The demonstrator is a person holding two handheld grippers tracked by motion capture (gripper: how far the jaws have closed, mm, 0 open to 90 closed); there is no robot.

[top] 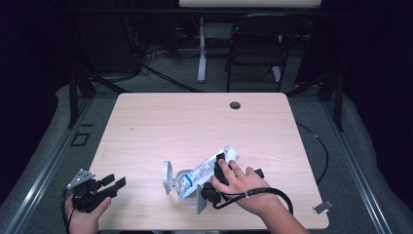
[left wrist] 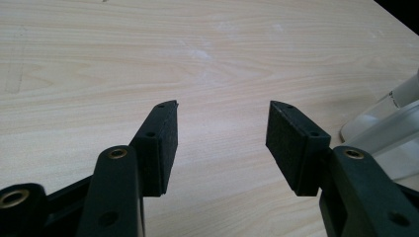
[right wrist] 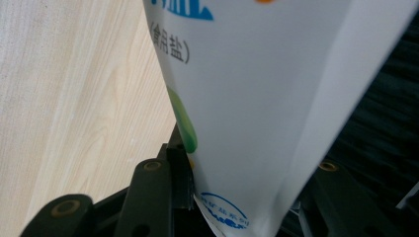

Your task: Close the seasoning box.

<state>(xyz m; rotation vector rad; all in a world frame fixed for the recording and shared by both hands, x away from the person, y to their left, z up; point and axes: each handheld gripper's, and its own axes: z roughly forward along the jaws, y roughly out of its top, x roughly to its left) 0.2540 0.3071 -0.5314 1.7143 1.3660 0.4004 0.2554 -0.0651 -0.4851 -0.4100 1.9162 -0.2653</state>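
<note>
Pale wooden table (top: 160,122) under dim light. Right gripper (top: 221,168) has the white salt pouch (top: 207,170) wedged between its jaws, pads pressing its sides, the pouch lying across a clear stand (top: 168,178). Left gripper (top: 109,184) rests near the table's edge, jaws wide, bare wood between them.

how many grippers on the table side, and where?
2: left gripper at the table's near-left edge, jaws open and empty; right gripper near centre, closed on the white salt bag.
</note>
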